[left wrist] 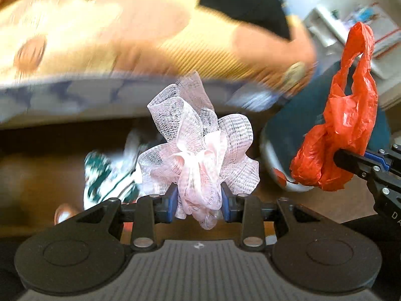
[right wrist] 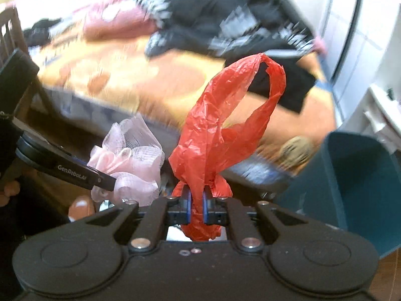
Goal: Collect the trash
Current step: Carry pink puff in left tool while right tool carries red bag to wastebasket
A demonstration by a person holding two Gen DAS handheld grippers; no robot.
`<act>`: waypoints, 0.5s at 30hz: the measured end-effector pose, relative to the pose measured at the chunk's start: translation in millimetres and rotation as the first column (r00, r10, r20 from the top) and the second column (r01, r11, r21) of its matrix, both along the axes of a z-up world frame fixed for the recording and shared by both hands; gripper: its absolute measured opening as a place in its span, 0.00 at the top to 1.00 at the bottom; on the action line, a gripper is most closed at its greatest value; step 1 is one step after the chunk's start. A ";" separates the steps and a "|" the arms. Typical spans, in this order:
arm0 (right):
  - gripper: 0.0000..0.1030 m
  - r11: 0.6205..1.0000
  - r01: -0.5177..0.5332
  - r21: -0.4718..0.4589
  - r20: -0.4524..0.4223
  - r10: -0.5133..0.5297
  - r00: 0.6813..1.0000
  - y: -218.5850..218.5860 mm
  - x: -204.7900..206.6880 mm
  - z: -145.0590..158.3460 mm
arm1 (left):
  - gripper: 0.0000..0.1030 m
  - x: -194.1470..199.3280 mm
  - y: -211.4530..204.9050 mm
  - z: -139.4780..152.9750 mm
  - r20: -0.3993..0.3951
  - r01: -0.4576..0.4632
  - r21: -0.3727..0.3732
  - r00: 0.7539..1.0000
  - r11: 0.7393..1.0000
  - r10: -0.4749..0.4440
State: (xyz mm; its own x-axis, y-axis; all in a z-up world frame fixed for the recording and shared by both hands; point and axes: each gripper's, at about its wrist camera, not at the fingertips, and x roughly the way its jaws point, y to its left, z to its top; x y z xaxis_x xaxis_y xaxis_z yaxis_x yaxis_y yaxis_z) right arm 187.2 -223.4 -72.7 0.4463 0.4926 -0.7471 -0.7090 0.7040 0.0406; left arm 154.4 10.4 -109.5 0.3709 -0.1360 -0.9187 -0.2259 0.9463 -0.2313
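Note:
My left gripper [left wrist: 199, 202] is shut on a pink mesh bath pouf [left wrist: 198, 145] and holds it in the air. The pouf also shows at the left of the right wrist view [right wrist: 132, 163], with the left gripper's finger across it. My right gripper [right wrist: 197, 207] is shut on a crumpled red plastic bag [right wrist: 220, 135], whose handle loop stands up. The bag hangs at the right of the left wrist view [left wrist: 343, 135], in front of a dark teal bin [left wrist: 288, 138]. The bin is at the right of the right wrist view [right wrist: 363, 180].
A bed with an orange patterned cover [left wrist: 105, 35] and dark clothes [right wrist: 225, 17] fills the background, blurred. A green and white patterned item [left wrist: 105, 175] lies on the brown floor below. A white shelf unit [left wrist: 351, 25] stands at the far right.

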 end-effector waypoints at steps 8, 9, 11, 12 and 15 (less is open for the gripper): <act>0.92 0.989 0.124 0.083 0.099 -0.132 0.986 -68.5 25.1 57.4 | 0.68 40.9 -62.1 74.8 0.156 0.140 0.044 0.977 0.989 -0.146; 0.92 0.986 0.145 0.085 0.105 -0.154 0.983 -77.1 31.4 58.7 | 0.68 49.5 -72.9 82.7 0.170 0.163 0.053 0.971 0.985 -0.170; 0.92 0.979 0.186 0.088 0.107 -0.195 0.975 -92.8 40.6 59.5 | 0.68 64.1 -90.5 93.7 0.186 0.198 0.061 0.961 0.978 -0.206; 0.92 0.975 0.206 0.087 0.109 -0.215 0.971 -101.0 46.2 59.0 | 0.68 73.6 -100.9 97.6 0.192 0.216 0.065 0.955 0.974 -0.225; 0.92 0.962 0.261 0.077 0.107 -0.268 0.957 -119.9 58.1 52.9 | 0.68 98.6 -128.5 105.9 0.209 0.273 0.069 0.936 0.960 -0.281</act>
State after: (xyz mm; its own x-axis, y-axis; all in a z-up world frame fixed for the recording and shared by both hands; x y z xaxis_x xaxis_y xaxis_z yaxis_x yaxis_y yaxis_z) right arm 245.3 -343.3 -19.8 0.6482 0.3888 -0.6547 -0.5004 0.8656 0.0185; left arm 253.1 -118.0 -3.6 0.5123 -0.2285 -0.8278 0.0978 0.9732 -0.2081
